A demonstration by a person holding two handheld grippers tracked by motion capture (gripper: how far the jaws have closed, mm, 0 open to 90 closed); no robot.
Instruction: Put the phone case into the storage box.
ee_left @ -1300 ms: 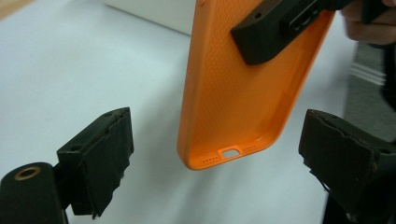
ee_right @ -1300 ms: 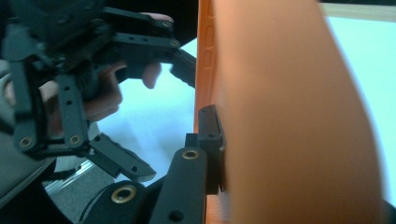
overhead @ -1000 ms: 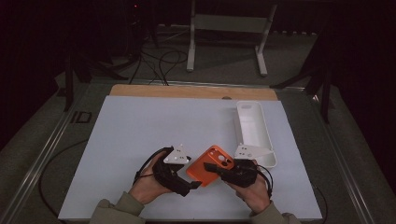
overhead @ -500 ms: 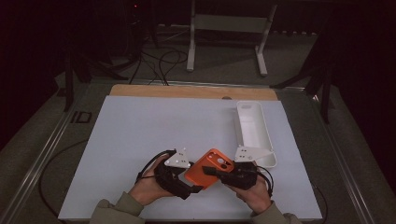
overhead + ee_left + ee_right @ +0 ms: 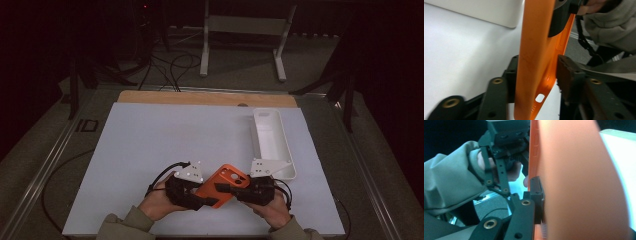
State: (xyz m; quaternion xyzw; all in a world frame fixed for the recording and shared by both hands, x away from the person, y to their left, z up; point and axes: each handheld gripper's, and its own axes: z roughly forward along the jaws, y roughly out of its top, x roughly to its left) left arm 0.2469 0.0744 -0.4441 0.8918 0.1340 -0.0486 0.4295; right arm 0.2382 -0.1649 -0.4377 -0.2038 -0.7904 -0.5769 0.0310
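2 grippers, 1 orange phone case point(image 5: 223, 184), held between them just above the near edge of the desk point(image 5: 150, 145).

Progress: case lifted and shared; the white tray point(image 5: 270, 135) at far right is empty, so any placing is judged still to come.

Right gripper point(image 5: 235, 188): jaws clamped on the case's right end, hand low, pointing left.

Left gripper point(image 5: 200, 199): jaws have just been closing on the case's left end; 1 pad touches, the other looks just short of contact. Forearms enter from the near side.
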